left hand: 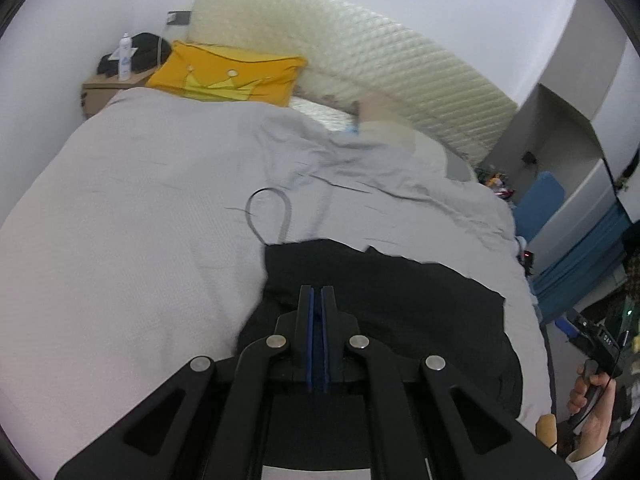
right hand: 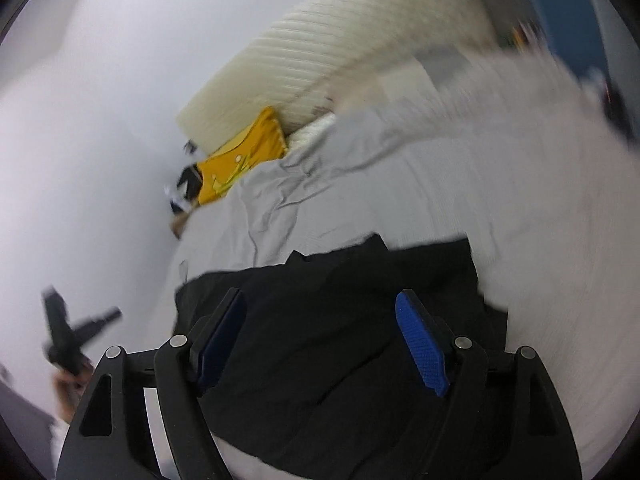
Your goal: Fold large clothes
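Left claw (left hand: 316, 300) is clenched empty; right claw (right hand: 320, 320) hangs released above the black garment (right hand: 340, 340) on the bed (left hand: 120, 220). Soft, light, floppy: best pinched at corners or hem.

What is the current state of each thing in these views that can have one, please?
left hand-held gripper: shut, nothing visibly between its pads.
right hand-held gripper: open, holding nothing.
black garment: lying partly folded and rumpled on the bed, not gripped.
grey bedspread: spread over the bed, creased.
yellow pillow: propped at the headboard.
white bottle: upright.
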`<state>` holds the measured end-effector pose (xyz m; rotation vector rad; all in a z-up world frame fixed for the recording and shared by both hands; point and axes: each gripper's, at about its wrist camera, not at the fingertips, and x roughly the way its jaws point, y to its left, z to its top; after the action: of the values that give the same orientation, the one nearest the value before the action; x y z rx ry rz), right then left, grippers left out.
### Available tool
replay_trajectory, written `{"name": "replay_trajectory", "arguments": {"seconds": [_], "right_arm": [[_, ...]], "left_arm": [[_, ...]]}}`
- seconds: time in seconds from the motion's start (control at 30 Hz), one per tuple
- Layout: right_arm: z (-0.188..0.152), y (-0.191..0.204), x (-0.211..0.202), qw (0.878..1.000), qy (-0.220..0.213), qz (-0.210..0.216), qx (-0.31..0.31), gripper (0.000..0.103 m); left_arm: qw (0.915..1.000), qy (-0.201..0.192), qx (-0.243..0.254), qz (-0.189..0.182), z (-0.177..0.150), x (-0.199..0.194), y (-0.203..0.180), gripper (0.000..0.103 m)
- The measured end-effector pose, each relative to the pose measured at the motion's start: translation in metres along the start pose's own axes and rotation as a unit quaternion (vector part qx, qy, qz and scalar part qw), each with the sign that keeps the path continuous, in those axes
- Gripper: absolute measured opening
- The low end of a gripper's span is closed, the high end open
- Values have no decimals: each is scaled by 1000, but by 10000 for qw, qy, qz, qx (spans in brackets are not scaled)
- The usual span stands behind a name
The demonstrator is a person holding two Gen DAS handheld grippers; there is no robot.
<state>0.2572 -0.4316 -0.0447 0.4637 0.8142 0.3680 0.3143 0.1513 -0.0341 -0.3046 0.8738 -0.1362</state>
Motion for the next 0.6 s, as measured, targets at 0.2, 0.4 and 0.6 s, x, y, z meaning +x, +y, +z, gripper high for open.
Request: {"name": "replay_trajectory", "arguments": {"seconds": [0.2,0.4,0.6], "right_arm": [[-49,69,36,9928,-209,-361,-1123,79],[-91,69,92,9848,-255,-933,-1440,80],[-89,38,109,9795,-615,-1459,-1245,89]], "left_arm": [[9982,-309,513,33,-52,23,-39,3],[9943,-415,980,59,-93,75,-70,3],[9913,-524,1184,225,-92,126,-79,3]]}}
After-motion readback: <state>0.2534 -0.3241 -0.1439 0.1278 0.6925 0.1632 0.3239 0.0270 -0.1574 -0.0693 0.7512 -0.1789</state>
